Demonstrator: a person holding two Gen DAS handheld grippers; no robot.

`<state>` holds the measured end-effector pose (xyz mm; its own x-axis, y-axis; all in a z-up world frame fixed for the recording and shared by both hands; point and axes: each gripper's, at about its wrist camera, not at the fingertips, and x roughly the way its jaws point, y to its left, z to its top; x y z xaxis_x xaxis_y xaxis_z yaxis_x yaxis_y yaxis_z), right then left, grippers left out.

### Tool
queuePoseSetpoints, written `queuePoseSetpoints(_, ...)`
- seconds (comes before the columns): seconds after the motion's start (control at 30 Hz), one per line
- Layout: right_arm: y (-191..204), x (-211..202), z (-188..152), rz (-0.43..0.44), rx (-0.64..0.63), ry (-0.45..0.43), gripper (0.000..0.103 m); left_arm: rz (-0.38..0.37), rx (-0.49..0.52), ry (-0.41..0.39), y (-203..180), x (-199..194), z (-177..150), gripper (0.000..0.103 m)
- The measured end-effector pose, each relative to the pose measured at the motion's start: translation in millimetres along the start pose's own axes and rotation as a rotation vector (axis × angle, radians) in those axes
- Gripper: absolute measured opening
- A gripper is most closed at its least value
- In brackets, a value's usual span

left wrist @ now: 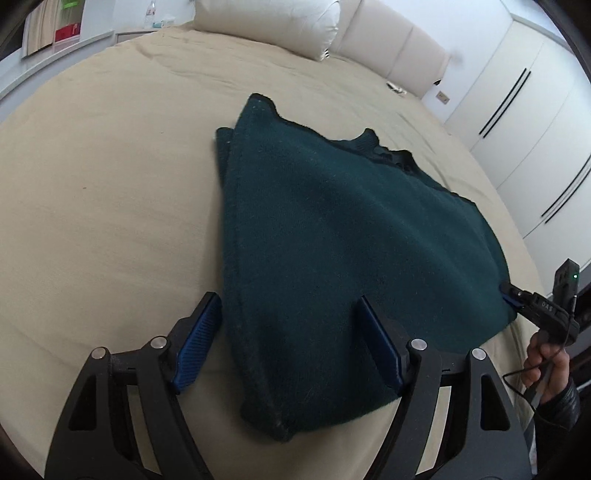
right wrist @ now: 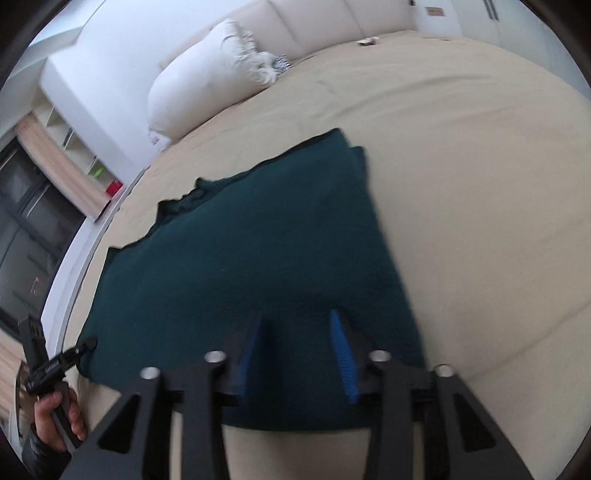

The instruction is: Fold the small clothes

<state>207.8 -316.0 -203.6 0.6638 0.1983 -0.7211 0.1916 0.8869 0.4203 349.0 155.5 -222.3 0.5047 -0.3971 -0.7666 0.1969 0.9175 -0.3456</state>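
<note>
left view only: wardrobe [left wrist: 524,122] beyond green sweater [left wrist: 332,229].

The sweater [left wrist: 332,229] is plain dark green. The bed [left wrist: 110,184] is beige, the pillow [left wrist: 266,22] white. Each hand-held gripper [left wrist: 288,343] is black, with ribbed blue pads [left wrist: 195,343].

Sweater's [right wrist: 258,258] near hem under claw [right wrist: 299,354]

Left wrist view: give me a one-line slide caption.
Open left gripper straddles the near corner of a folded dark green sweater on a beige bed.
</note>
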Motion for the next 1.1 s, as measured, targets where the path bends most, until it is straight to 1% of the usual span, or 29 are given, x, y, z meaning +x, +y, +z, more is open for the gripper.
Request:
queuePoseSetpoints(0.07,-7.7,-14.4,2.1,-0.016,0.027,-0.036,0.039,0.017,-0.026,-0.022,7.1,-12.8,-1.1,0.075)
queuePoseSetpoints(0.1,-10.1,-23.0,2.0,-0.035,0.029,-0.06,0.044,0.019,-0.051,-0.034,12.7,-18.0,-1.7,0.075)
queuePoseSetpoints(0.13,-13.5,-32.3,2.8,-0.04,0.039,-0.085,0.044,0.001,-0.088,-0.052,21.0,-28.6,-4.8,0.075)
queuePoseSetpoints(0.2,-18.0,-42.9,4.8,-0.04,0.054,-0.108,0.047,-0.081,-0.17,-0.088,36.3,-41.7,-9.7,0.075)
queuePoseSetpoints(0.27,-18.8,-49.6,3.6,-0.042,0.063,-0.13,0.051,-0.145,-0.209,-0.106,41.9,-47.3,-12.7,0.075)
queuePoseSetpoints(0.33,-22.5,-50.1,2.1,-0.028,0.075,-0.137,0.057,-0.182,-0.205,-0.102,47.5,-53.7,-15.2,0.075)
queuePoseSetpoints(0.4,-20.7,-45.8,-0.3,-0.039,0.086,-0.127,0.058,-0.214,-0.168,-0.077,43.8,-48.8,-14.4,0.075)
queuePoseSetpoints(0.43,-20.9,-43.7,-0.9,-0.042,0.091,-0.119,0.058,-0.215,-0.139,-0.057,40.4,-42.6,-14.7,0.075)
queuePoseSetpoints(0.5,-23.1,-42.1,-3.6,-0.057,0.103,-0.103,0.058,-0.184,-0.09,-0.007,29.4,-30.7,-13.0,0.074)
queuePoseSetpoints(0.53,-25.6,-41.4,-5.2,-0.064,0.109,-0.094,0.058,-0.164,-0.072,0.009,25.2,-27.4,-15.7,0.071)
queuePoseSetpoints(0.6,-28.4,-39.6,-7.5,-0.069,0.116,-0.081,0.058,-0.159,-0.046,0.011,21.0,-26.7,-21.3,0.07)
queuePoseSetpoints(0.73,-26.7,-35.3,-10.9,-0.074,0.087,-0.054,0.058,-0.067,0.037,0.005,15.4,-39.5,-35.6,0.07)
queuePoseSetpoints(0.8,-23.1,-35.3,-13.0,-0.065,0.066,-0.047,0.058,-0.036,0.069,0.001,14.6,-43.4,-43.1,0.07)
queuePoseSetpoints(0.9,-15.6,-32.4,-15.6,-0.074,0.034,-0.042,0.058,-0.001,0.117,0.0,10.9,-42.8,-48.6,0.068)
queuePoseSetpoints(0.97,-16.1,-31.8,-16.0,-0.075,0.047,-0.042,0.058,0.022,0.15,0.005,6.6,-40.9,-49.8,0.064)
queuePoseSetpoints(1.1,-23.3,-32.7,-14.6,-0.092,0.087,-0.049,0.058,0.029,0.2,0.019,2.8,-42.9,-53.0,0.056)
